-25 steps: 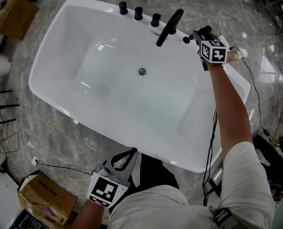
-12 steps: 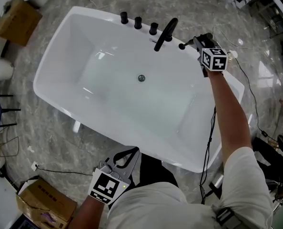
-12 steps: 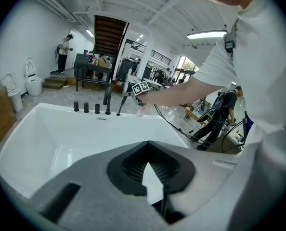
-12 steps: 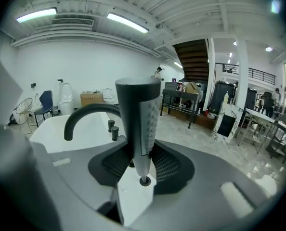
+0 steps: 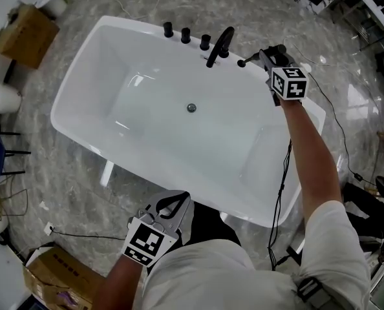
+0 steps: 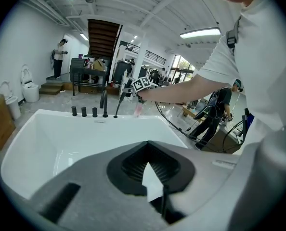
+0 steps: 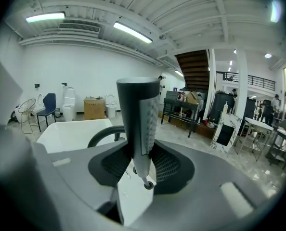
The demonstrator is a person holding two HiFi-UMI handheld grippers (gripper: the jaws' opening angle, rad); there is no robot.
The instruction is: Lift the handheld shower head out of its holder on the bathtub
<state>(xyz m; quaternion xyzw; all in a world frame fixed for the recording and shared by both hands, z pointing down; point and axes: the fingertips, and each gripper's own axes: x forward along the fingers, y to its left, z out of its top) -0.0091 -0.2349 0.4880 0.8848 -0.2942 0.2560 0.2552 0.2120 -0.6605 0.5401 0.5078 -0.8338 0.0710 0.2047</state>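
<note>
Your right gripper is reached out over the far rim of the white bathtub, its marker cube facing up at you, and it has the handheld shower head clamped between its jaws. In the right gripper view the jaws stand partly open, with their ribbed pads pressed against either side of the grey handle. The shower head stands upright in that grip, its broad dark end on top and its narrow end pointing down at the white rim. From your head view only that narrow end pokes out of the gripper, near the black curved spout and to the right of the three black knobs lined along the rim. Whether the tip is fully clear of its holder is not something these views settle. Your left gripper hangs close to your body, just past the near edge of the tub and well apart from the fittings. Its jaw tips are together and nothing sits between them. The drain lies in the middle of the tub floor. A cardboard box stands on the marble floor beyond the tub's left end.
</note>
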